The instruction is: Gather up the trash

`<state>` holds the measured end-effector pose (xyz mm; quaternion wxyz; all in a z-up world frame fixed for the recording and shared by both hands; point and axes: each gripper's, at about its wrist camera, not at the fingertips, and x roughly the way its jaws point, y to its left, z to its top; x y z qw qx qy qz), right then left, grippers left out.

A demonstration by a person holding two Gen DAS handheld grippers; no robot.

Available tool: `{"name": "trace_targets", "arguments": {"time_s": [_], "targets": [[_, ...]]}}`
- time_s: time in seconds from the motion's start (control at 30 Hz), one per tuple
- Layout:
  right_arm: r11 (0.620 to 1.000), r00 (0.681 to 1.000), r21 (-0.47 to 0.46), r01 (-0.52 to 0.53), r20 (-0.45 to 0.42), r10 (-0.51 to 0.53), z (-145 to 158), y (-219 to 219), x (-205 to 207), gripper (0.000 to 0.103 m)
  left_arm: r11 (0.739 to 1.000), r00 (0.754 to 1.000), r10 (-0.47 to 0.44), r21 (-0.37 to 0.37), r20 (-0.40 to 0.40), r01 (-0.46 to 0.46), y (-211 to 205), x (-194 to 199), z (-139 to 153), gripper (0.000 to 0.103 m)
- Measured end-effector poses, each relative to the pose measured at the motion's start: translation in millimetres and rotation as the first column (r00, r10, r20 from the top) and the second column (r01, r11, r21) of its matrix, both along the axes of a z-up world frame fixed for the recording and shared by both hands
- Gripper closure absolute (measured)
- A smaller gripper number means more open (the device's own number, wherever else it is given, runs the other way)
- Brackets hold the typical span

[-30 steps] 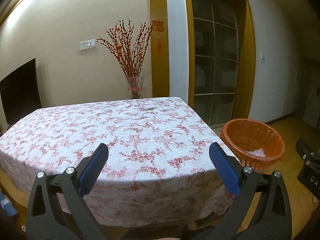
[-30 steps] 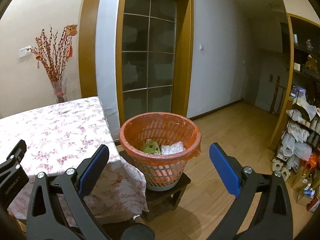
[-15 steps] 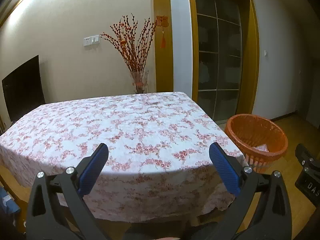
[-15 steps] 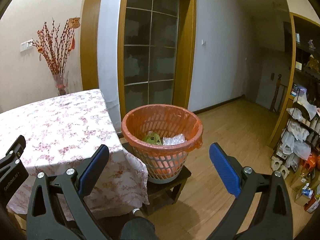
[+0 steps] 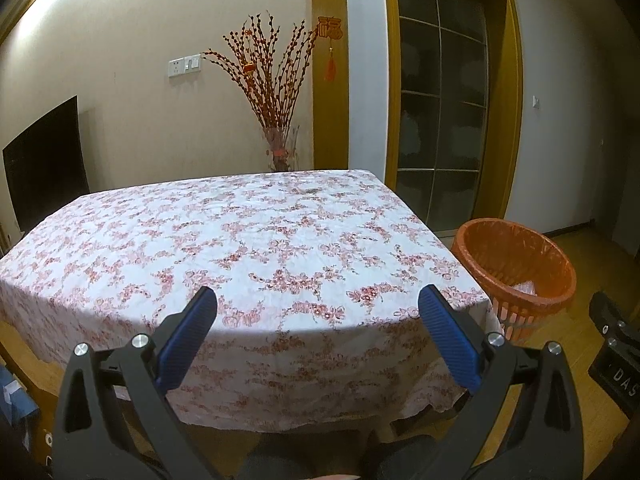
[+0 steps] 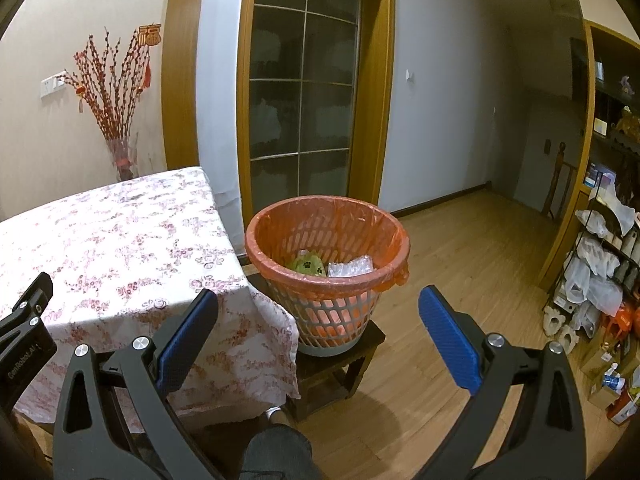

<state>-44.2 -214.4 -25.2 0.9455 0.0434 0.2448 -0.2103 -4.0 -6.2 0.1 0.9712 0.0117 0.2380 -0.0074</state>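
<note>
Now both my left fingers [image 5: 318, 300] and right fingers [image 6: 318, 300] are spread, empty; counter [image 5: 240, 240] bare, trash in basket [image 6: 326, 220]: collecting seems finished, next only withdrawal.

Each gripper is built of black, triangular-cut plastic arms ending in ribbed blue pads [image 5: 188, 344]. Two silver screw heads are seen on every arm. On the left gripper [image 5: 318, 308] and the right gripper [image 6: 318, 308] the same form is shown. White lettering, "GenRobot.AI", is printed on the black body at the edge of the right wrist view. Dark grey trousers [image 6: 276, 452] are worn.
</note>
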Motion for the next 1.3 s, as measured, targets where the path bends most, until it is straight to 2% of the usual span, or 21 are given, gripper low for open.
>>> {"name": "trace_targets", "arguments": {"time_s": [1.3], "targets": [[1.000, 1.000, 0.013, -0.008, -0.022, 0.008, -4.7, 4.4, 4.5, 0.004, 1.000, 1.000, 0.016, -0.012, -0.013, -0.016, 1.4, 1.2, -2.1, 0.004]]}}
